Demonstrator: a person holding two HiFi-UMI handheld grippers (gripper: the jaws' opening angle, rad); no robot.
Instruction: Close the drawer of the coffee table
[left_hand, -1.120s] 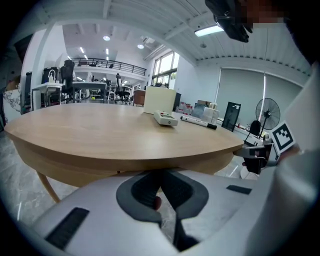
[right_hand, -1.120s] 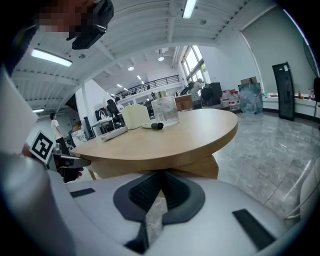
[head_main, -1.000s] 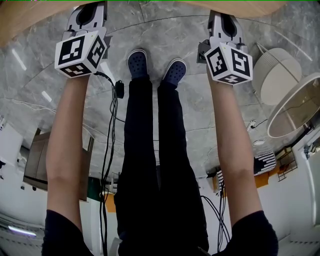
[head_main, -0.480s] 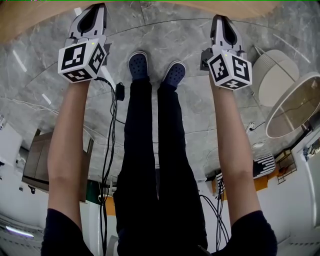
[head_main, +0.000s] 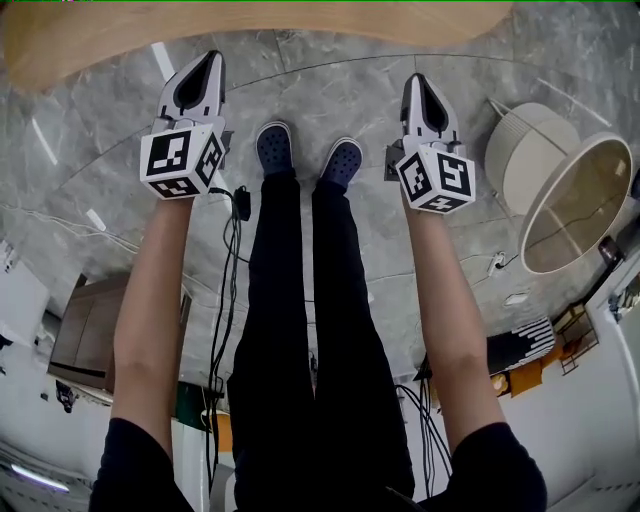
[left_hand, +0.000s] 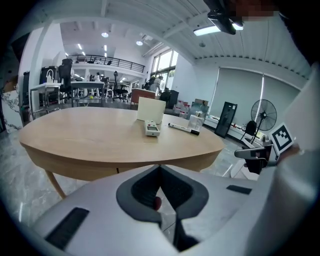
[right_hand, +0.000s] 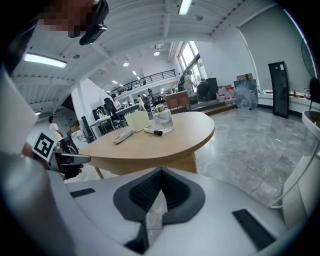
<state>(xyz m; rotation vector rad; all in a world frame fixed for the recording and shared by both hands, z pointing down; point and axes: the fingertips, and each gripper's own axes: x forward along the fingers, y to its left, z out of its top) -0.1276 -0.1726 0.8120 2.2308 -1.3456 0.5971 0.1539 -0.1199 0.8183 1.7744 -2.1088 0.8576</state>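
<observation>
left gripper (head_main: 209, 60) and right gripper (head_main: 416, 80) now back from coffee table (head_main: 250, 25) rim; half second ago both sat at it. both jaws pressed together, nothing between. drawer not visible in any view; table front shows no open drawer. judgement: push likely done, arms retreating. remote (left_hand: 152, 129), pen (left_hand: 184, 129) on surface.
</observation>
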